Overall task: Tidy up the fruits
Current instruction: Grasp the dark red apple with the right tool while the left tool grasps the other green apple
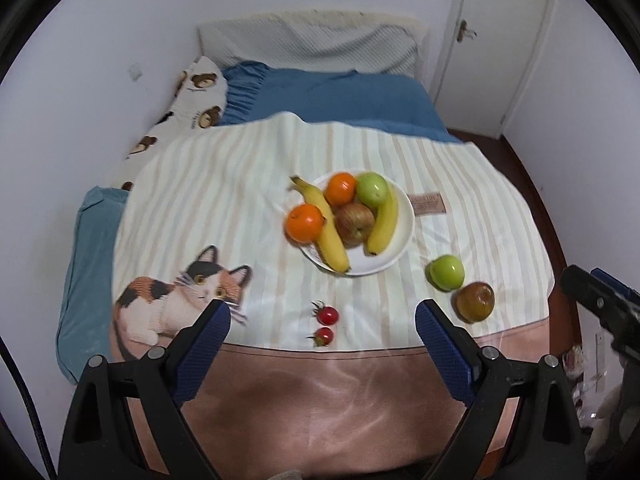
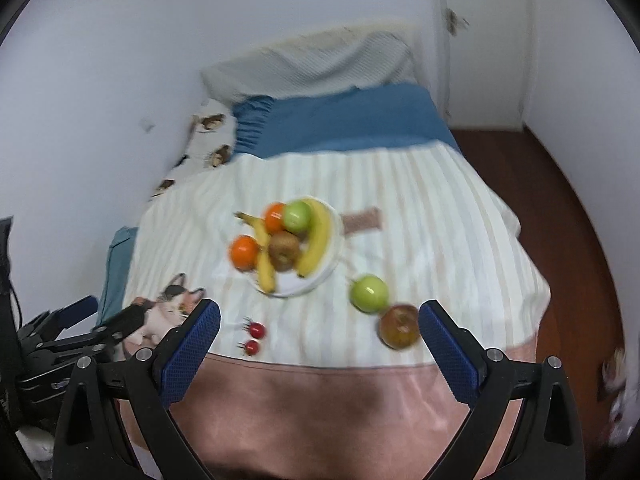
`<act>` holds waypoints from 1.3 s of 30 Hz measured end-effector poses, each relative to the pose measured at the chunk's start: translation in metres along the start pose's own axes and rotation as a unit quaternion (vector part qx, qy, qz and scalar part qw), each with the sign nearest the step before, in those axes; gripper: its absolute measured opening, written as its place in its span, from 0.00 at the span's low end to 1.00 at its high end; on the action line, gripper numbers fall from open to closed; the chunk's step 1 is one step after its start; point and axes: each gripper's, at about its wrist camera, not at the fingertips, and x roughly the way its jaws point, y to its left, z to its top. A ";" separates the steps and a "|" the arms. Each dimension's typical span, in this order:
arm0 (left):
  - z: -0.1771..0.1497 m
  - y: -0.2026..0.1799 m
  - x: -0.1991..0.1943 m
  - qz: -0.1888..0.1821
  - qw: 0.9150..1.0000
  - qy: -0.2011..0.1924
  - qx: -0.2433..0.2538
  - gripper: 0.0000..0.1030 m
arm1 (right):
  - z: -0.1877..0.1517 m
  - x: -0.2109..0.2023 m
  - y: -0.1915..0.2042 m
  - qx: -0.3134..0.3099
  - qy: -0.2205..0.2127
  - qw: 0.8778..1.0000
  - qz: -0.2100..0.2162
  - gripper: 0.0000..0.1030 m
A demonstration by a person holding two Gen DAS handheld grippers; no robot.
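Observation:
A white plate (image 1: 402, 236) (image 2: 334, 264) on the striped blanket holds two bananas (image 1: 326, 232), two oranges (image 1: 305, 223), a green apple (image 1: 373, 189) and a brownish apple (image 1: 355, 222). Loose on the blanket lie a second green apple (image 1: 447, 272) (image 2: 369, 293), a brown-red apple (image 1: 475, 301) (image 2: 400, 326) and two cherry tomatoes (image 1: 327, 315) (image 2: 257, 330). My left gripper (image 1: 323, 322) is open near the blanket's front edge, the tomatoes between its fingers' lines. My right gripper (image 2: 319, 322) is open too, held back from the fruit; its view is blurred.
The blanket (image 1: 240, 184) with a cat print (image 1: 180, 300) covers a bed against a white wall. Blue bedding (image 1: 340, 96) and pillows (image 1: 308, 40) lie behind. A door (image 1: 496, 40) and dark wooden floor (image 2: 560, 200) are at the right.

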 end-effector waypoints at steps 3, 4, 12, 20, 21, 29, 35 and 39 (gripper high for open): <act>0.002 -0.021 0.026 -0.004 1.000 0.022 0.019 0.92 | -0.003 0.029 -0.044 0.037 0.024 0.999 -0.018 0.97; 0.002 -0.029 0.038 -0.002 0.999 0.031 0.025 0.92 | -0.005 0.044 -0.058 0.048 0.036 0.998 -0.021 0.94; 0.016 -0.066 0.134 -0.038 0.991 0.130 0.015 0.92 | -0.021 0.162 -0.096 0.068 0.129 0.989 -0.002 0.85; 0.037 -0.093 0.182 -0.066 0.983 0.171 -0.002 0.92 | -0.040 0.224 -0.103 0.052 0.147 0.988 -0.015 0.67; 0.039 -0.099 0.189 -0.074 0.980 0.182 -0.003 0.92 | -0.040 0.221 -0.105 0.052 0.147 0.988 -0.012 0.67; 0.040 -0.166 0.244 -0.123 0.959 0.255 0.024 0.92 | -0.058 0.180 -0.148 0.060 0.156 0.985 -0.044 0.67; 0.027 -0.197 0.275 -0.111 0.952 0.281 0.056 0.92 | -0.064 0.176 -0.173 0.097 0.156 0.982 -0.036 0.67; 0.026 -0.203 0.276 -0.097 0.958 0.261 0.066 0.84 | -0.065 0.179 -0.175 0.099 0.156 0.982 -0.037 0.67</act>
